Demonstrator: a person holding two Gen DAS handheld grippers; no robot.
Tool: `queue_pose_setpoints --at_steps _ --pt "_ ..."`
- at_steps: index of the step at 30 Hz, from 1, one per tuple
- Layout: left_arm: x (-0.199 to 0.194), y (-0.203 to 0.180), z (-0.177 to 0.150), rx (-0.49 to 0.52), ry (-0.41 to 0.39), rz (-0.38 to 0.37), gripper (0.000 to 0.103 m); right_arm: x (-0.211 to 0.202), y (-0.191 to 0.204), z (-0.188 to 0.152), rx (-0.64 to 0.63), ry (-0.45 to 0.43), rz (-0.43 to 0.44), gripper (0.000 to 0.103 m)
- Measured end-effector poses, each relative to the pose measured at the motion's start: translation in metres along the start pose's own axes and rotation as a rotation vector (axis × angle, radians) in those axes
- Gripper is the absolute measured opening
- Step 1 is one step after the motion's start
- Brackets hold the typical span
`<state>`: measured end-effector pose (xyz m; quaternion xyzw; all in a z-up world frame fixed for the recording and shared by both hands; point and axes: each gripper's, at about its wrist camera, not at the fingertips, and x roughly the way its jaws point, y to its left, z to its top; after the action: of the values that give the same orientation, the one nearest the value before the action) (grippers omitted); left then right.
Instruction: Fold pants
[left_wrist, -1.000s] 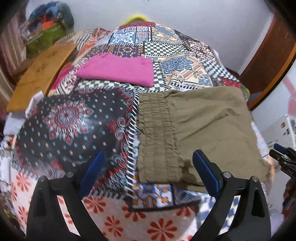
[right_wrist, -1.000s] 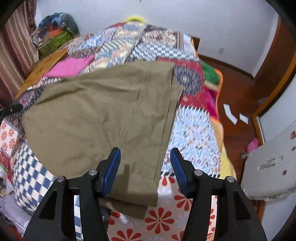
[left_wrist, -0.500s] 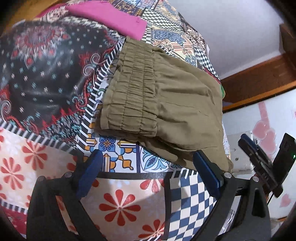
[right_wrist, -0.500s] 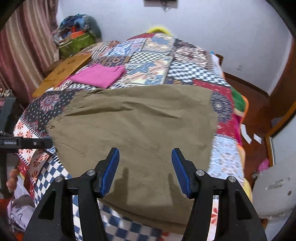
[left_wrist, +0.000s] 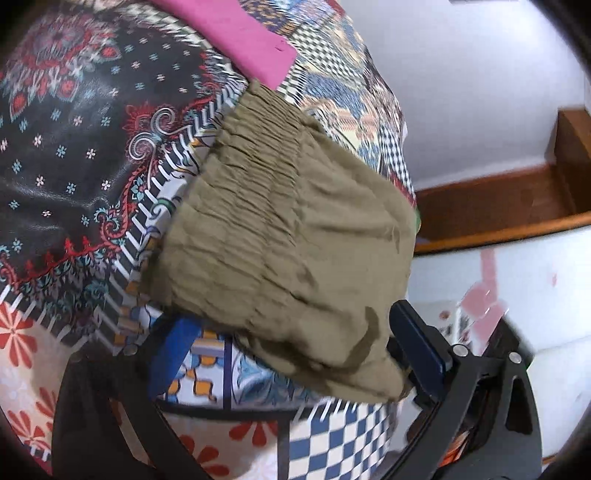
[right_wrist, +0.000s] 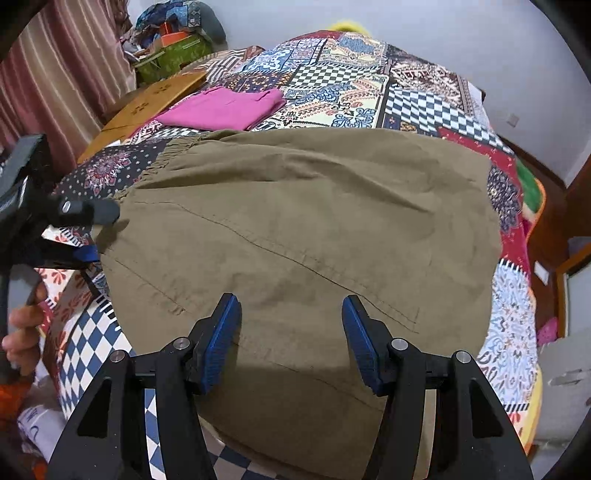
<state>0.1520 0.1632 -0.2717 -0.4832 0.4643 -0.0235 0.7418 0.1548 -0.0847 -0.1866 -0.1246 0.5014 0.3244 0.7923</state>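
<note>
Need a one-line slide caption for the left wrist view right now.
Open left hand-held gripper straddles the waistband corner of folded olive pants on a patchwork quilt, pink folded garment behind.

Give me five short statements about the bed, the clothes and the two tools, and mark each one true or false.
1. The olive-green pants with the gathered elastic waistband lie on the patchwork bedspread. True.
2. The folded pink garment lies on top of the pants. False: it lies apart from them, farther up the bed.
3. The right tool is clamped shut on the pants. False: its blue pads stand apart above the cloth.
4. The left tool has the waistband corner of the pants between its open fingers. True.
5. The flat brown cardboard sheet covers the pants. False: it lies at the far left edge of the bed.
</note>
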Motion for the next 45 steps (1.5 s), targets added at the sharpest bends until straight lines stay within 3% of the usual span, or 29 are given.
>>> queue_pose_setpoints --at_steps 3,9,12,16,19,25,29,36,41,45 --pt "0.003 0.005 0.008 -0.047 -0.019 -0.022 0.102 0.002 0.001 -0.002 0.001 -0.002 0.009 0.055" --pt "0.011 -0.004 0.014 -0.011 -0.058 0.052 0.101 0.003 0.003 -0.003 -0.004 -0.009 0.015 0.055" --pt "0.015 -0.01 0.015 0.016 -0.082 0.111 0.086 0.004 0.001 -0.002 -0.001 -0.01 0.019 0.055" --pt "0.018 -0.014 0.017 0.043 -0.093 0.143 0.047 0.004 0.0 -0.002 0.004 -0.01 0.012 0.055" --pt "0.009 -0.018 0.014 0.079 -0.123 0.15 0.041 0.003 0.0 -0.001 0.005 -0.007 0.011 0.055" --pt "-0.017 -0.041 -0.008 0.246 -0.221 0.233 0.037 -0.005 -0.001 0.003 0.01 0.011 0.001 0.055" --pt "-0.029 -0.055 -0.022 0.332 -0.275 0.293 0.037 -0.021 0.004 0.015 0.01 -0.025 0.015 0.055" --pt "-0.063 -0.063 -0.047 0.438 -0.373 0.378 0.037 -0.028 0.055 0.047 -0.048 -0.081 0.079 0.055" --pt "-0.084 -0.057 -0.057 0.438 -0.417 0.39 0.037 -0.002 0.098 0.062 -0.116 -0.055 0.088 0.055" --pt "-0.095 -0.039 -0.059 0.386 -0.424 0.386 0.037 0.025 0.125 0.068 -0.175 0.026 0.111 0.055"
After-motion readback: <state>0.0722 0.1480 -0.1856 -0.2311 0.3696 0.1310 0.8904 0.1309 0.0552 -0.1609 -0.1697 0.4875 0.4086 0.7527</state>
